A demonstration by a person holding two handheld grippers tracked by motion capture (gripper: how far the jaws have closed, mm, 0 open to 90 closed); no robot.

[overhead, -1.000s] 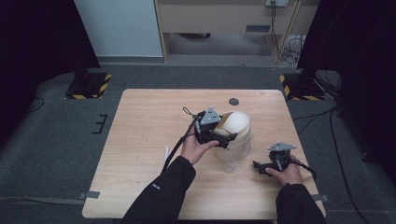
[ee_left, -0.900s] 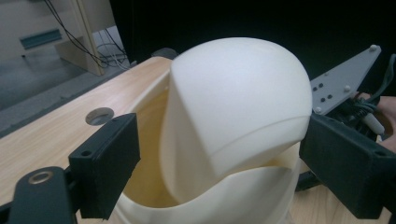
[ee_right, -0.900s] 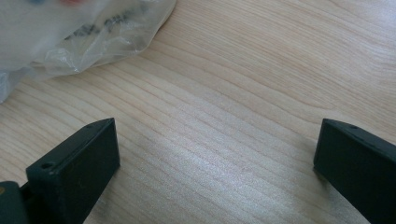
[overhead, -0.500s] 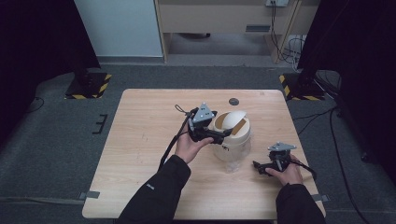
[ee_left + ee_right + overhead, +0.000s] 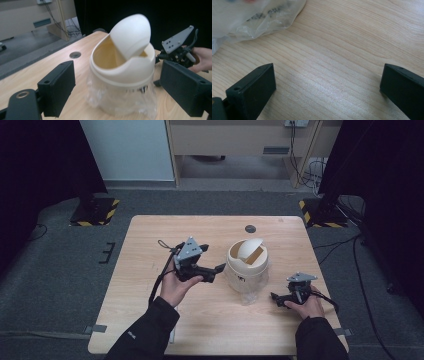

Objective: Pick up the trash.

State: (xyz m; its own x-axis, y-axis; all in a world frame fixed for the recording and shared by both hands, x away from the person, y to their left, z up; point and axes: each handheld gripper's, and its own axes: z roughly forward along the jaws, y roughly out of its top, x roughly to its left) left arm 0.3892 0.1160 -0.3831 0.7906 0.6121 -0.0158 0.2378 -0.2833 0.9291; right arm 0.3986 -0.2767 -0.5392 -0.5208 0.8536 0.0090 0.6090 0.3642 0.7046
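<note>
- The left gripper [image 5: 216,270] hangs left of centre in the high view, jaws spread wide and empty, tips just beside the bin
- The cream bin [image 5: 246,265] stands upright at the centre of the table [image 5: 150,240], its swing lid [image 5: 130,35] tilted open, a clear bag [image 5: 120,100] around its lower half
- The right gripper [image 5: 276,297] rests low at the lower right, jaws apart, holding nothing

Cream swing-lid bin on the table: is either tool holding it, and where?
No. The cream plastic swing-lid bin stands free; left gripper and right gripper are open, holding nothing.
</note>
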